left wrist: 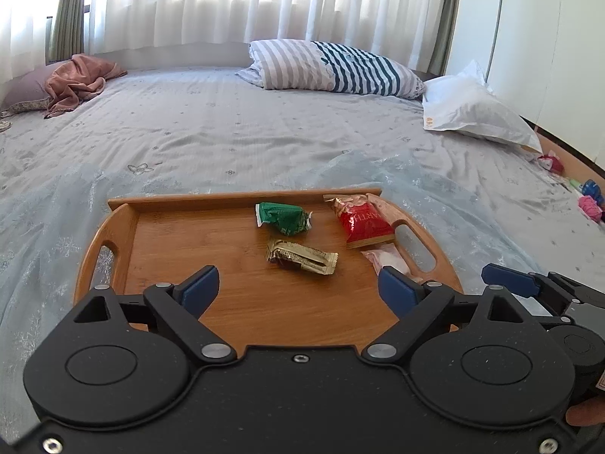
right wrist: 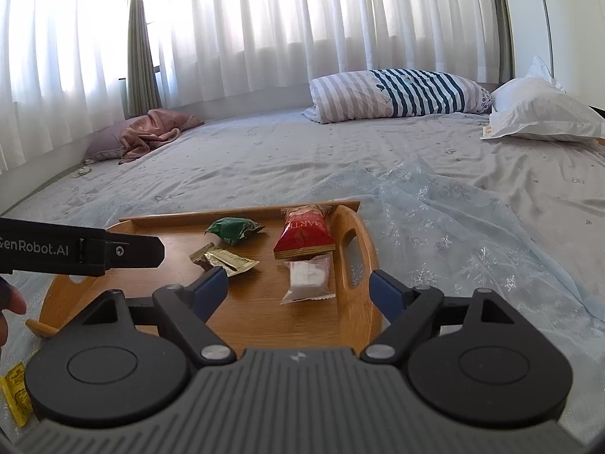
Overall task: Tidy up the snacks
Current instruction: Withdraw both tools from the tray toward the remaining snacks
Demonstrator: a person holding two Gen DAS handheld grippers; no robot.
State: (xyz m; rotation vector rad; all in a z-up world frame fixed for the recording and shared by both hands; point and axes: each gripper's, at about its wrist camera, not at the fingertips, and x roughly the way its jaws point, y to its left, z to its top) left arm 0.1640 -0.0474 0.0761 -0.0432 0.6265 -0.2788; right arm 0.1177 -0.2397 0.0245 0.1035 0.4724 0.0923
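A wooden tray (left wrist: 181, 249) (right wrist: 264, 314) lies on the bed and holds several snacks: a green packet (left wrist: 284, 218) (right wrist: 232, 229), a gold packet (left wrist: 300, 256) (right wrist: 225, 259), a red packet (left wrist: 361, 220) (right wrist: 305, 235) and a clear pink-white packet (left wrist: 385, 259) (right wrist: 307, 278). My left gripper (left wrist: 298, 289) is open and empty over the tray's near edge. My right gripper (right wrist: 300, 289) is open and empty just short of the clear packet, its right finger outside the tray's right handle. The left gripper's body also shows in the right wrist view (right wrist: 113, 251).
The tray sits on a sheer blue snowflake cloth (right wrist: 453, 234) over the grey bedsheet. A yellow packet (right wrist: 15, 393) lies off the tray at near left. Striped pillows (left wrist: 332, 66), a white pillow (left wrist: 472, 109), pink cloth (left wrist: 75, 83) and small toys (left wrist: 588, 196) lie farther off.
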